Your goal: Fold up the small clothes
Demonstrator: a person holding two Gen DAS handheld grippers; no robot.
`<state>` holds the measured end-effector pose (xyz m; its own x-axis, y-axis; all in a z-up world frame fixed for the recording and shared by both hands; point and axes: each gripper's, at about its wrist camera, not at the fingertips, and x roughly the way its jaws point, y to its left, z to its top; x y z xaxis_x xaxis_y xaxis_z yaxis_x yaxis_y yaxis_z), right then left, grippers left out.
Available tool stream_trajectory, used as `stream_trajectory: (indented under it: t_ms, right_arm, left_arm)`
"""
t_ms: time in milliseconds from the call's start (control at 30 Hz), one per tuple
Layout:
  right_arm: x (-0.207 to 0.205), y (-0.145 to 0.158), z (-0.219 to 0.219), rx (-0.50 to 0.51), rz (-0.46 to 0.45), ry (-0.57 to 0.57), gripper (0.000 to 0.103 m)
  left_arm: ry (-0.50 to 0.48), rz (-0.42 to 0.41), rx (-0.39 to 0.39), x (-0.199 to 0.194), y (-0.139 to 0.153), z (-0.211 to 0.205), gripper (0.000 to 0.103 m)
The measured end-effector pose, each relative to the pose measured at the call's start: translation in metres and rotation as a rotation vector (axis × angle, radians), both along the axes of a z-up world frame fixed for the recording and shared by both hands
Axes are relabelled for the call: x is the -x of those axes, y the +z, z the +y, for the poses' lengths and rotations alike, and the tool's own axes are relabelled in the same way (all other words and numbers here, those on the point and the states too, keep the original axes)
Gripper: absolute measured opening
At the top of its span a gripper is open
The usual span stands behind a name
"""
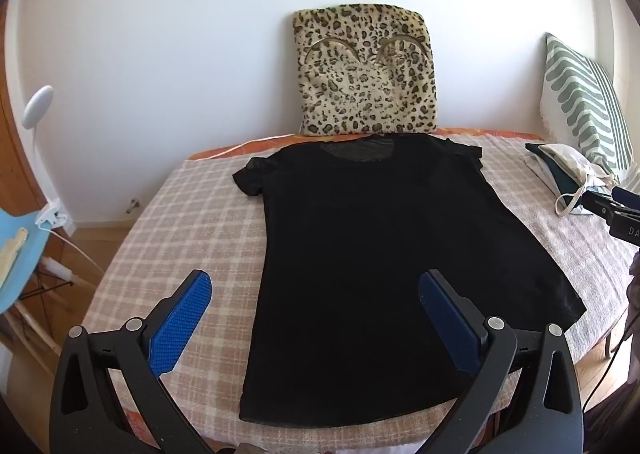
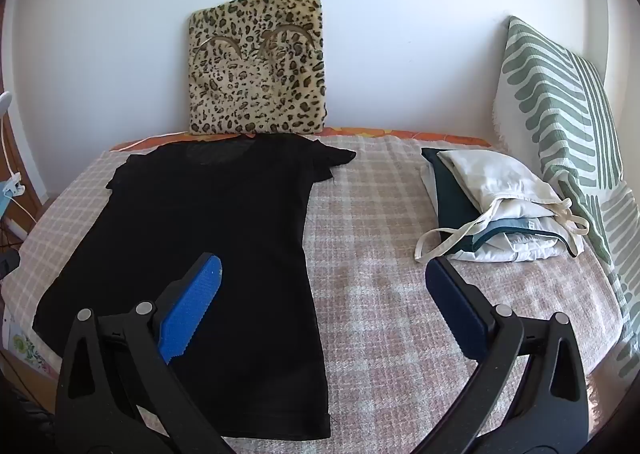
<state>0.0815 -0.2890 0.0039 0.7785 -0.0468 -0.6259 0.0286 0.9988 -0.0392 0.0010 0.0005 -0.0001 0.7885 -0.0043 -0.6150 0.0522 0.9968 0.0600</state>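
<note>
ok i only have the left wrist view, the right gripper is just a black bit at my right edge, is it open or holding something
Observer: The right gripper is open and holds nothing. It hovers where the black shirt ends and bare blanket begins.
Operator: and that pile by the pillow, i only see its end, whats in it
Observer: The pile is folded clothes in white and dark teal layers, with a cream drawstring bag on top.
Operator: is the bags cord near the shirt
Observer: No. The cord loops onto the blanket in front of the pile, with a wide strip of bare blanket between it and the shirt.
</note>
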Motion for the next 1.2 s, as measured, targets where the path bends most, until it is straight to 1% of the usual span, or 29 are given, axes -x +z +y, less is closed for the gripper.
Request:
stream_trajectory:
  t_ms: [100, 133, 200, 300, 333, 500, 1200]
  right_arm:
    - [0.000, -0.001, 0.000, -0.001, 0.001, 0.000, 0.103]
    - [0.000, -0.001, 0.000, -0.001, 0.000, 0.000, 0.103]
    - [0.000, -0.001, 0.001, 0.000, 0.000, 0.000, 0.103]
    - [0.000, -0.002, 0.001, 0.000, 0.000, 0.000, 0.103]
    - [-0.001, -0.002, 0.001, 0.000, 0.000, 0.000, 0.103]
    - [-0.002, -0.003, 0.003, 0.000, 0.003, 0.001, 0.103]
    - [-0.004, -0.004, 0.004, -0.001, 0.007, 0.000, 0.103]
  left_arm:
    - [-0.001, 0.008, 0.007, -0.004, 0.001, 0.004, 0.103]
    - [0.016, -0.015, -0.009, -0.002, 0.007, 0.004, 0.103]
    - [0.021, -0.006, -0.008, -0.006, 0.007, 0.006, 0.103]
    - [0.022, -0.022, -0.003, -0.003, 0.006, 0.009, 0.103]
    - [0.026, -0.035, -0.015, 0.002, 0.006, 0.004, 0.103]
    - [0.027, -0.048, -0.015, 0.004, 0.011, 0.004, 0.103]
    - [0.028, -0.059, -0.004, 0.004, 0.016, 0.006, 0.103]
